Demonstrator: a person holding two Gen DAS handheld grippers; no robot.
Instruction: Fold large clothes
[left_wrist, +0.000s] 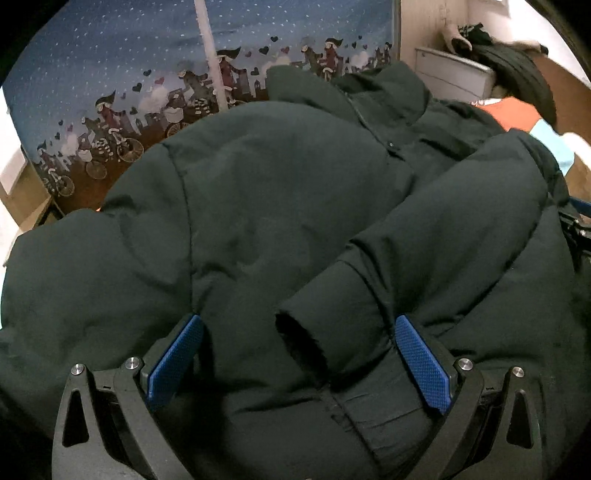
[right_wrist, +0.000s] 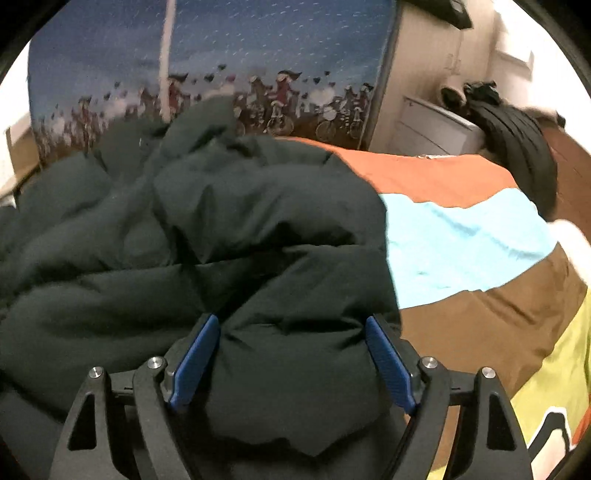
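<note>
1. Dark green puffer jacket (left_wrist: 280, 206) lies spread on a bed, collar (left_wrist: 373, 88) toward the far end, front zipper line visible running down from it.
2. Bedspread (right_wrist: 461, 236) under the jacket: colour blocks of orange, light blue, brown and yellow-green; exposed to the right of the jacket in the right wrist view.
3. One sleeve (left_wrist: 424, 236) is folded diagonally across the jacket body; its open cuff (left_wrist: 299, 332) points toward the left wrist camera.
4. Left gripper (left_wrist: 299, 350): jaws wide apart, blue pads on either side of the cuff and the jacket fabric beneath; pads are not pressed together on anything, so no grasp.
5. Right gripper (right_wrist: 291, 354): jaws spread wide, a thick bunch of jacket padding (right_wrist: 295, 369) bulging between them at the jacket's right edge. Both pads appear to touch the fabric; whether they are squeezing it, cannot tell.
6. Background: wardrobe door (left_wrist: 147, 74) with blue night-sky cyclist print; white dresser (right_wrist: 436, 129) with dark clothing (right_wrist: 517, 140) heaped beside it.
</note>
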